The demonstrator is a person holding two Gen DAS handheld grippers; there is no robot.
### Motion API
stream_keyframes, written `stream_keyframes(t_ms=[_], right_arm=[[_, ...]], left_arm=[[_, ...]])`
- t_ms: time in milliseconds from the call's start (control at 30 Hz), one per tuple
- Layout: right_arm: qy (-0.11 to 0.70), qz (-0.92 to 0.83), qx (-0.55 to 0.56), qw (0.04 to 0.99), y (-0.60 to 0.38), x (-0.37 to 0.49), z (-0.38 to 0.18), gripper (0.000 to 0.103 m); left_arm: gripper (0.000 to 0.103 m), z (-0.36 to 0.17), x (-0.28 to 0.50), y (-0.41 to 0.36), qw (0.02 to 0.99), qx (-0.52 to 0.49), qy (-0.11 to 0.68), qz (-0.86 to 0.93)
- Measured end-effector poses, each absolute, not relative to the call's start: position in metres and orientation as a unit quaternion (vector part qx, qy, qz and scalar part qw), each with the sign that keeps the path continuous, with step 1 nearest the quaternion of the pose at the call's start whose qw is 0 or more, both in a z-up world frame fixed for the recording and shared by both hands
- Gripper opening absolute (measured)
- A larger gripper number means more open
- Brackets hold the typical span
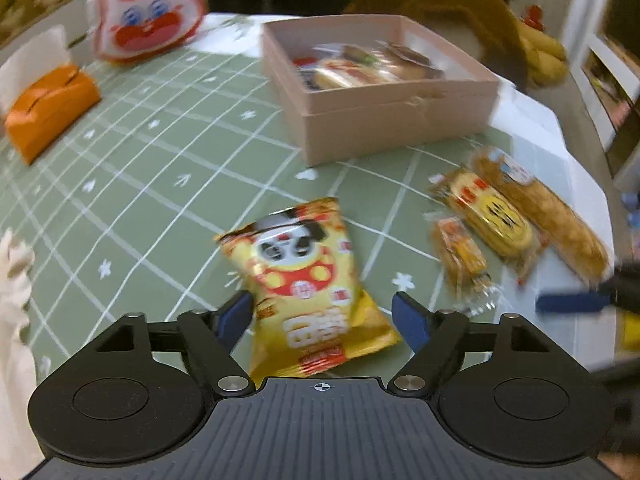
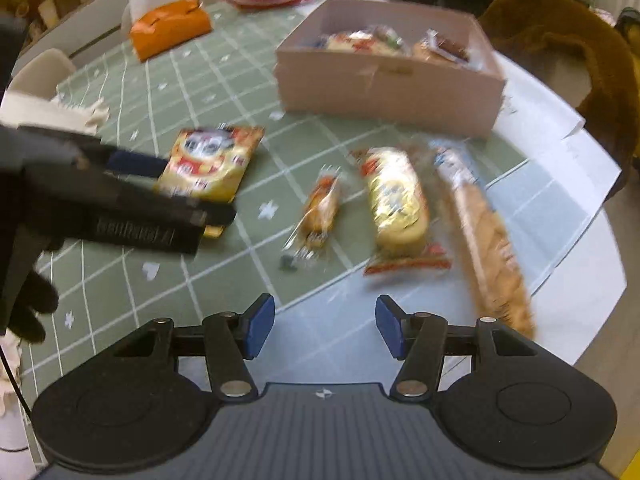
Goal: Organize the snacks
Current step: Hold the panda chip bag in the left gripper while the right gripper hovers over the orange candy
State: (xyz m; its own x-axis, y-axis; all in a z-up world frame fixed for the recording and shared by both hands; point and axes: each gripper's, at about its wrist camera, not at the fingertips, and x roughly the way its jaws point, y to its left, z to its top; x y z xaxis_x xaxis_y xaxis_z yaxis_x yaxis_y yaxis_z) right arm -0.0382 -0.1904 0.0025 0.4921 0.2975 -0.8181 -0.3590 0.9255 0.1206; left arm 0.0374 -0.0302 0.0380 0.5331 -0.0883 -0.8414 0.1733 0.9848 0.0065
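Observation:
A yellow panda snack bag (image 1: 308,280) lies on the green checked tablecloth, between the open fingers of my left gripper (image 1: 322,318); its jaws stand on either side of the bag without closing on it. The bag also shows in the right wrist view (image 2: 210,162), with the left gripper (image 2: 132,184) over it. A pink box (image 1: 384,112) holding several wrapped snacks stands behind. Three wrapped snacks lie to the right: a small orange one (image 2: 320,210), a yellow cake (image 2: 394,204) and a long bread stick (image 2: 486,232). My right gripper (image 2: 325,328) is open and empty above the table's near edge.
An orange tissue box (image 1: 50,110) and a red-and-white rabbit bag (image 1: 146,8) sit at the back left. A brown plush (image 1: 452,12) lies behind the pink box. White paper (image 2: 560,120) sticks out under the box at the right. The table edge runs close on the right.

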Motion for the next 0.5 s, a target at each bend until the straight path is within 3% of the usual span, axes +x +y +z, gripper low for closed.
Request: stream_keyframes(t_ms=[233,500], right_arm=[[0.452,0.195,-0.081,0.867,-0.174,-0.05,-0.002,0.065],[0.464,0.179,-0.066,0.865,-0.178,-0.049,-0.009,0.095]], left_arm=[[0.078,0.031,0.049,-0.015,0.872,-0.01,0.488,-0.035],[0.078,0.029,0.074,-0.021,0.869,-0.028,0.492,-0.041]])
